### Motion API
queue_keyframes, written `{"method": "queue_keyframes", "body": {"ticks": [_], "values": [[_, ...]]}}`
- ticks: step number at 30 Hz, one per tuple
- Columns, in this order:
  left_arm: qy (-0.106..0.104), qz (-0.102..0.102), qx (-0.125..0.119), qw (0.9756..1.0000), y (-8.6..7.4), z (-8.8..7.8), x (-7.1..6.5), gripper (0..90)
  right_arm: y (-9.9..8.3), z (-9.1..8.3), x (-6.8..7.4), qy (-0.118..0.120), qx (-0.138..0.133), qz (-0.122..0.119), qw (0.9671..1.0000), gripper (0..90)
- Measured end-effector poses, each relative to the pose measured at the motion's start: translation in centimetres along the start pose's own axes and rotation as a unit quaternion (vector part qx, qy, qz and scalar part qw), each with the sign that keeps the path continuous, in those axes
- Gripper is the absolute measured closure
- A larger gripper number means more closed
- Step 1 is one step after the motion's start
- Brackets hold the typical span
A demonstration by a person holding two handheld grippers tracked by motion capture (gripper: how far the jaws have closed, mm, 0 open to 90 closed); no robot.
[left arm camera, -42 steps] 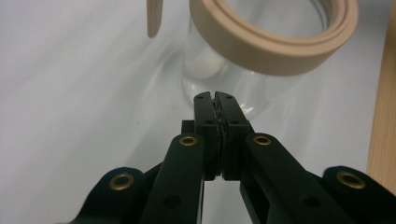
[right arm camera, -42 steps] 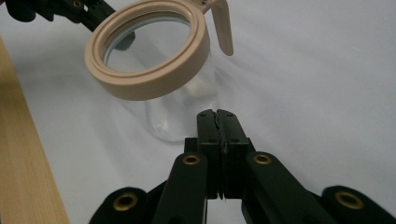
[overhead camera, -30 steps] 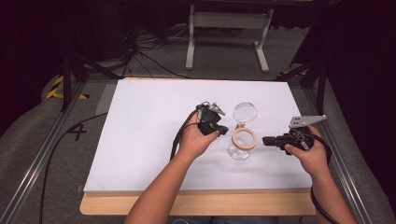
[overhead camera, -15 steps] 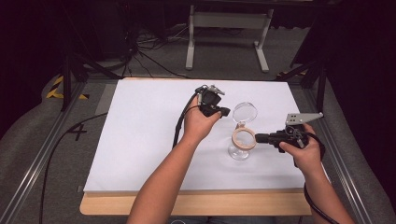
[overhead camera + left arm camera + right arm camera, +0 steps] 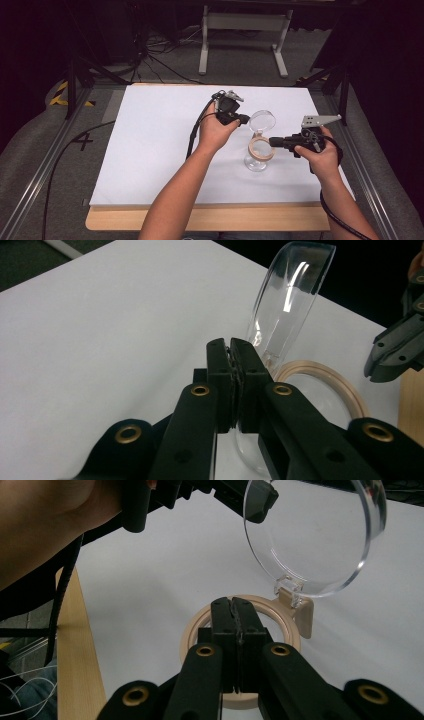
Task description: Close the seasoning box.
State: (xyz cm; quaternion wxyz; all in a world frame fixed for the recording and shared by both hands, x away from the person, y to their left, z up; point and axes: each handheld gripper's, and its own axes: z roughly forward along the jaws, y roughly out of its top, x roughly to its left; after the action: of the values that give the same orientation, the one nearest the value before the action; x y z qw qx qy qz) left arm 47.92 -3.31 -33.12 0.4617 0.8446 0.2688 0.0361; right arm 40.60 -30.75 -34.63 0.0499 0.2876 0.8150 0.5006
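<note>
A clear glass jar (image 5: 257, 161) with a beige ring rim (image 5: 254, 150) stands right of centre on the white sheet. Its round clear lid (image 5: 262, 121) is hinged up, almost upright. My left gripper (image 5: 245, 119) sits at the lid's left edge; its jaws (image 5: 231, 342) have just been opening slightly but look closed, with nothing between them and the lid (image 5: 290, 300) behind. My right gripper (image 5: 272, 142) reaches the rim from the right. Its jaws (image 5: 234, 602) are shut and empty over the ring (image 5: 192, 630), below the lid (image 5: 315, 535).
The white sheet (image 5: 160, 150) covers a wooden table whose front edge (image 5: 210, 220) shows. Metal rails (image 5: 35, 185) run along both sides. A grey stand (image 5: 240, 22) and cables lie on the floor behind. Each gripper trails a black cable.
My left gripper has moved up and right to the lid's edge. My right gripper has moved left to the jar's rim. The lid stays raised.
</note>
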Motion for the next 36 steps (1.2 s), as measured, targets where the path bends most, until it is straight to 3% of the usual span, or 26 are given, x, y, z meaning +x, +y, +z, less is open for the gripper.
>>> {"method": "queue_keyframes", "body": {"ticks": [11,16,23,28,36], "values": [[-0.018,0.031,0.004,0.9994,-0.1,-0.3,-1.5,86.5,0.1,-0.1,0.1,0.001,-0.001,0.0,1.0,90.0],[-0.012,0.038,0.009,0.9992,-0.3,-0.4,-1.9,86.2,0.2,-0.3,0.2,0.001,0.003,-0.001,1.0,90.0],[0.002,0.052,0.02,0.9984,-1.1,-1.7,-2.5,85.5,0.5,-0.9,0.8,-0.008,0.021,-0.011,0.9997,90.0],[0.017,0.061,0.039,0.9972,-2.3,-3.0,-3.1,83.5,0.3,-1.1,0.9,-0.012,0.029,-0.008,0.9995,90.0],[0.008,0.062,0.068,0.9957,-5.1,-5.3,-4.0,85.0,0.0,-1.0,1.3,-0.012,0.046,-0.011,0.9988,90.0]]}}
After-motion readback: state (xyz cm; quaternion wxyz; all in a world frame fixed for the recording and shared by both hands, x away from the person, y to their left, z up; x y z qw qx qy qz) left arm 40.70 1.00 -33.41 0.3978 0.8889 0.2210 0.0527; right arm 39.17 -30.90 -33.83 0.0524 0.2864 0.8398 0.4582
